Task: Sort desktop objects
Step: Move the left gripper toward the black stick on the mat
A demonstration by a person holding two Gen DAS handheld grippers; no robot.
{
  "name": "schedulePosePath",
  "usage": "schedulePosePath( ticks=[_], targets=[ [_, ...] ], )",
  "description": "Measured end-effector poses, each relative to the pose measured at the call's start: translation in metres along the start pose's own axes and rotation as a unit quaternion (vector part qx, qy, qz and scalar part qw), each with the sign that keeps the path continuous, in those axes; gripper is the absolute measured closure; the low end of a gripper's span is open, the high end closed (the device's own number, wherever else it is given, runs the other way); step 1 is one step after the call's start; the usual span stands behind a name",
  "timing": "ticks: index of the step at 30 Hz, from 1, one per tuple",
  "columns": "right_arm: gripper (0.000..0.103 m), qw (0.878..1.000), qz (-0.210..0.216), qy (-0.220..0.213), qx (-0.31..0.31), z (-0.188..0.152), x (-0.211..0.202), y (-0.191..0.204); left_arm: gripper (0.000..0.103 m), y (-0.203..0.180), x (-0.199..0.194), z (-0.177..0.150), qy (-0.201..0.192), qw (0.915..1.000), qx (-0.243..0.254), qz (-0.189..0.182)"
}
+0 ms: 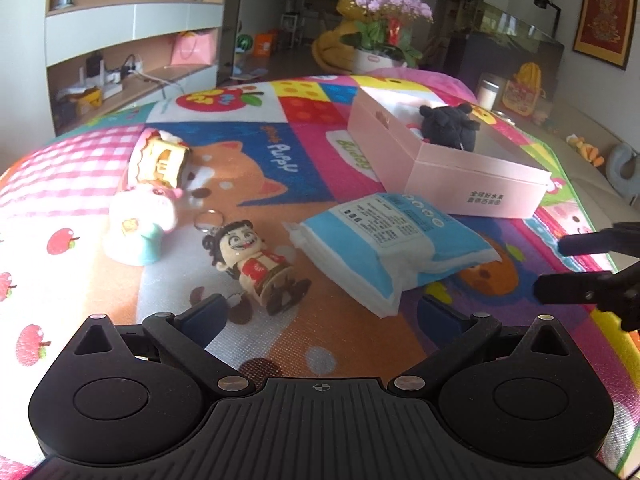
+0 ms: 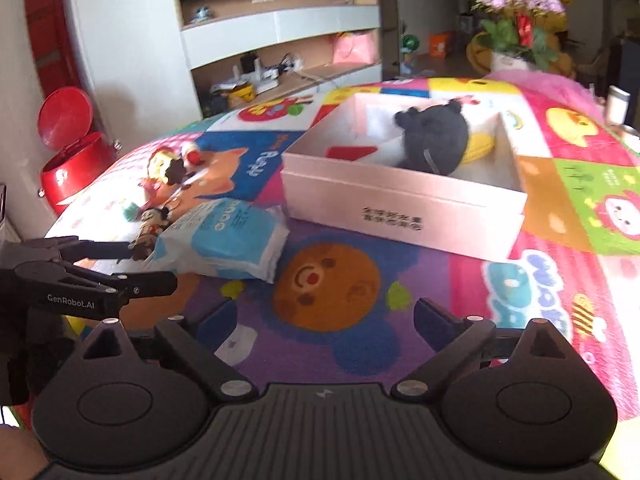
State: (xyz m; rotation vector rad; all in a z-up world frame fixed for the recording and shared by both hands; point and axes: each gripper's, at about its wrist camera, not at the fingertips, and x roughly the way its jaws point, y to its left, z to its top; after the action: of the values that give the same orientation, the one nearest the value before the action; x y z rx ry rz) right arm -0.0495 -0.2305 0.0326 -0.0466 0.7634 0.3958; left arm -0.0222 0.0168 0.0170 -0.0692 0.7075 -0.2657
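A pink open box (image 1: 472, 168) sits on the colourful mat and holds a black plush toy (image 1: 450, 126); both show in the right wrist view, the box (image 2: 400, 208) and the plush (image 2: 434, 142). A blue-and-white wipes pack (image 1: 394, 246) lies in front of the box, also in the right wrist view (image 2: 224, 238). A doll keychain (image 1: 256, 266), a pink pig toy (image 1: 138, 228) and a yellow cake toy (image 1: 162, 160) lie left. My left gripper (image 1: 324, 312) is open and empty above the mat near the doll. My right gripper (image 2: 326, 318) is open and empty, right of the pack.
The mat (image 2: 560, 184) covers the whole table. A red lidded bin (image 2: 70, 152) stands at the left beyond the edge. A flower pot (image 1: 380, 36) and a cup (image 1: 488, 92) stand behind the table. White shelves (image 1: 132, 36) fill the back wall.
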Motion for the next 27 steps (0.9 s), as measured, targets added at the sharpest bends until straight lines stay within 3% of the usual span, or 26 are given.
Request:
schedulePosePath(
  ticks=[9, 12, 16, 19, 22, 27],
  targets=[
    [0.008, 0.996, 0.062, -0.016, -0.067, 0.004, -0.011, 0.030, 0.000, 0.013, -0.040, 0.003, -0.023, 0.9984, 0.000, 0.051],
    [0.008, 0.995, 0.063, -0.019, -0.081, -0.001, -0.015, 0.041, 0.000, 0.011, -0.047, -0.002, -0.020, 0.9991, -0.004, 0.038],
    [0.007, 0.996, 0.025, -0.024, -0.085, -0.011, -0.017, 0.042, 0.000, -0.009, -0.045, -0.015, 0.009, 0.9989, 0.046, 0.002],
    [0.004, 0.995, -0.030, -0.030, -0.086, -0.019, -0.015, 0.039, 0.000, -0.025, -0.038, -0.026, 0.022, 0.9963, 0.083, 0.007],
    [0.000, 0.994, -0.069, -0.038, -0.078, -0.024, -0.014, 0.033, 0.000, -0.031, -0.027, -0.029, 0.031, 0.9948, 0.093, 0.027],
    [0.000, 0.993, -0.104, -0.034, -0.043, -0.027, -0.005, 0.021, 0.000, -0.021, -0.011, -0.023, 0.030, 0.9891, 0.099, 0.105]
  ],
)
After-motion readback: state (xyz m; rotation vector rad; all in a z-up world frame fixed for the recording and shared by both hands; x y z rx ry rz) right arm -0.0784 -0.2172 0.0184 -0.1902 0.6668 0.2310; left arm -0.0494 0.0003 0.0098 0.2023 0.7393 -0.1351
